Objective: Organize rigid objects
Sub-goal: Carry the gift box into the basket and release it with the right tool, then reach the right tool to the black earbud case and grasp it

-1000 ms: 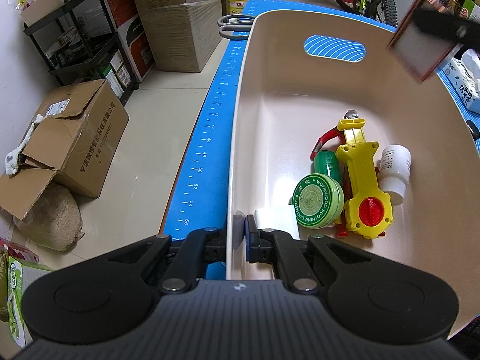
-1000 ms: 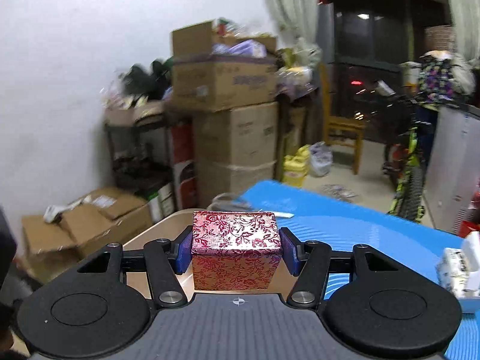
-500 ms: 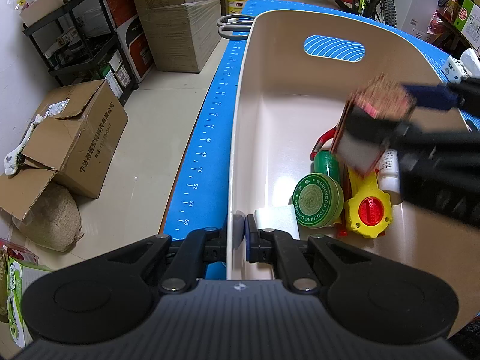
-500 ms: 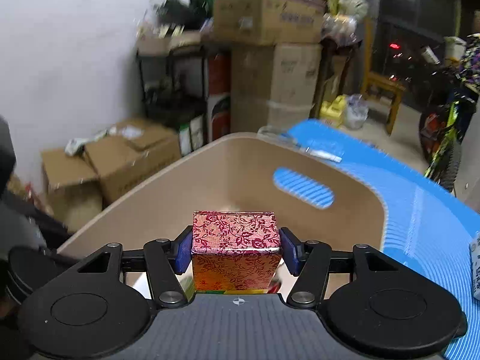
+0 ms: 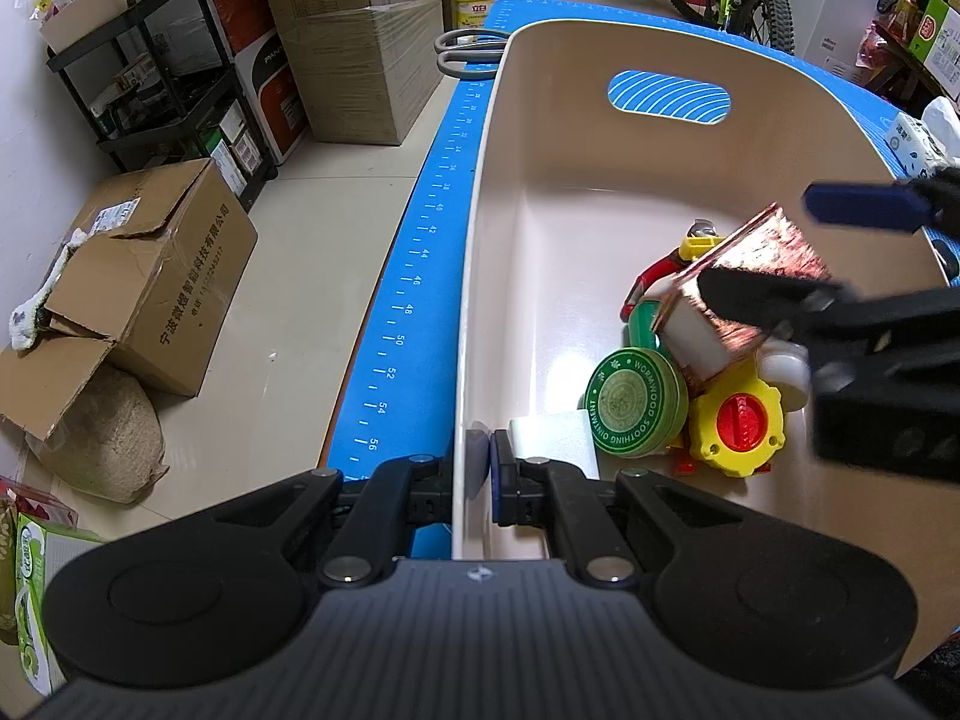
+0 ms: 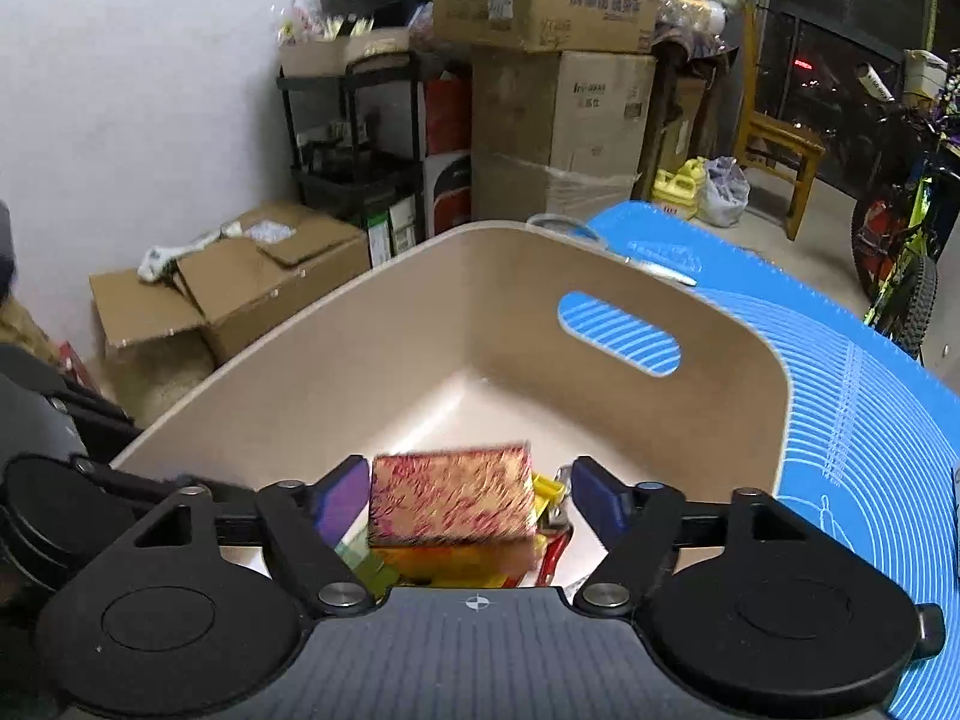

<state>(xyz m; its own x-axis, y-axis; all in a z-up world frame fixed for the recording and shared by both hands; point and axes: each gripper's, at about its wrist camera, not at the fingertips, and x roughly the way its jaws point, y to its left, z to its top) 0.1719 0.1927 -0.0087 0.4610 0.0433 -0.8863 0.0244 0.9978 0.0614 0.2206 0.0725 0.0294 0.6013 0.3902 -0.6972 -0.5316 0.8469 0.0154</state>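
My left gripper (image 5: 480, 462) is shut on the near wall of the beige bin (image 5: 600, 180), one pad on each side of the rim. Above the bin's right half, my right gripper (image 5: 810, 252) has its jaws opening. The red floral box (image 5: 774, 240) sits tilted and blurred between them, and the pads stand clear of it. In the right wrist view the box (image 6: 450, 492) lies between the spread fingers of the right gripper (image 6: 468, 498), over the bin (image 6: 360, 360). Below it lie a green ointment tin (image 5: 636, 402), a yellow toy with a red knob (image 5: 738, 420) and a white bottle (image 5: 786, 369).
The bin stands on a blue mat (image 5: 408, 300) with scissors (image 5: 462, 51) at its far end and a tissue pack (image 5: 918, 144) to the right. Red-handled pliers (image 5: 648, 276) and a white block (image 5: 552, 438) are also in the bin. Cardboard boxes (image 5: 150, 276) crowd the floor on the left.
My right gripper came down over the bin with the floral box and then spread its jaws, so the box is now loose and tipping. The left gripper has not moved.
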